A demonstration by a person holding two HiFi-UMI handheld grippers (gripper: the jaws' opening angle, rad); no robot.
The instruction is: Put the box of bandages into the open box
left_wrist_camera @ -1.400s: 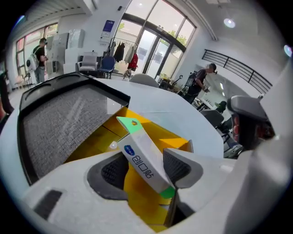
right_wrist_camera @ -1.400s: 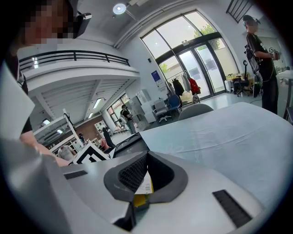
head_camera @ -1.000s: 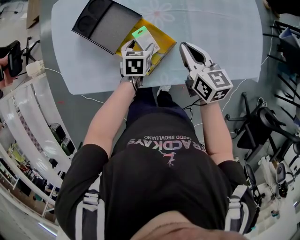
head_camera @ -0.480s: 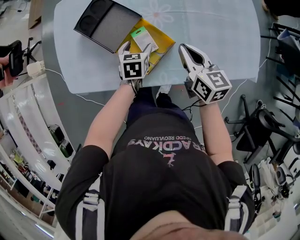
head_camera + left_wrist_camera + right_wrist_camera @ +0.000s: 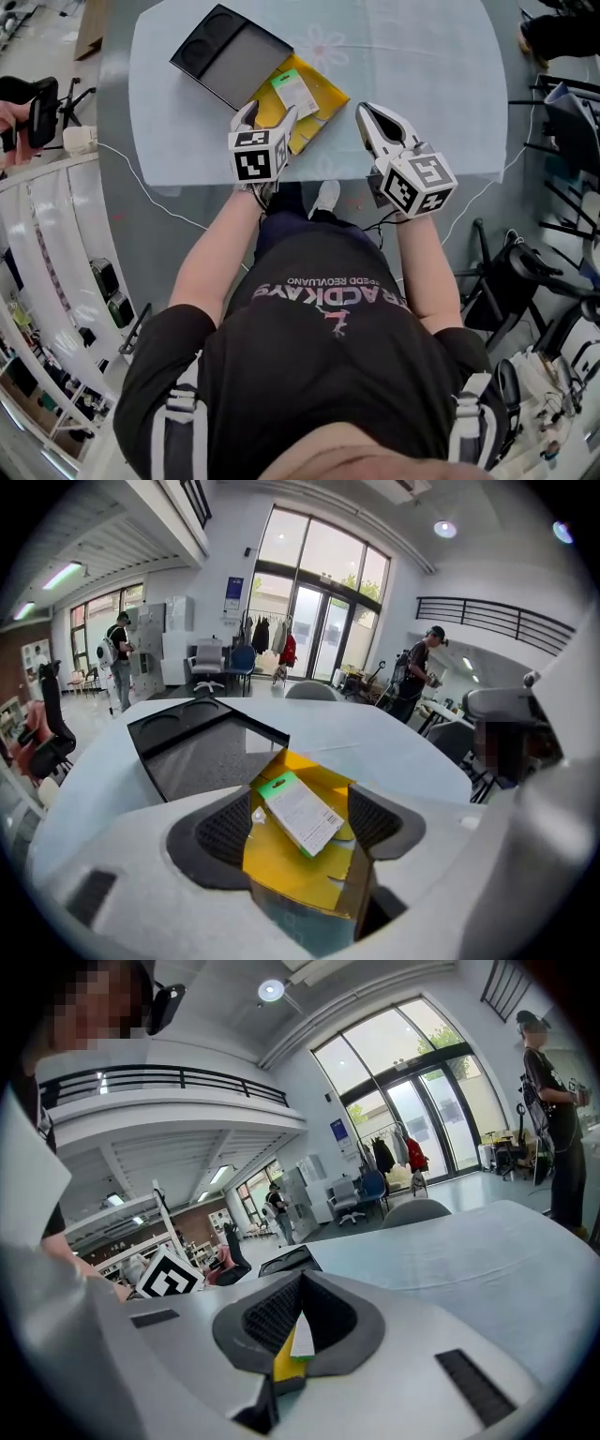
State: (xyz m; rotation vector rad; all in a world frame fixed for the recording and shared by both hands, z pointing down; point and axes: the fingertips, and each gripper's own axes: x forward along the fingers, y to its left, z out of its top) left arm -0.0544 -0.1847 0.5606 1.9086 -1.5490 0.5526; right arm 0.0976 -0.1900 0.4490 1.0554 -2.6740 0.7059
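The bandage box [image 5: 295, 92], white with a green end, lies flat inside the open yellow box [image 5: 314, 122] on the pale table. My left gripper [image 5: 269, 113] hovers at the yellow box's near side with its jaws wide but closing, and the pads touch nothing. Looking along those jaws in the left gripper view, the bandage box [image 5: 300, 813] rests on the yellow box's floor [image 5: 281, 874]. My right gripper [image 5: 367, 112] is shut with nothing in it, to the right of the yellow box. In the right gripper view its fingers [image 5: 272, 1316] meet.
A black lid [image 5: 230, 56] lies against the yellow box's far left side. The pale table [image 5: 422, 56] stretches to the right and far side. A cable [image 5: 141, 178] hangs off the near left edge. Chairs [image 5: 525, 272] stand on the right, shelving on the left.
My left gripper has drawn back toward the table's near edge, away from the bandage box, which stays lying in the yellow box. The right gripper has hardly moved.
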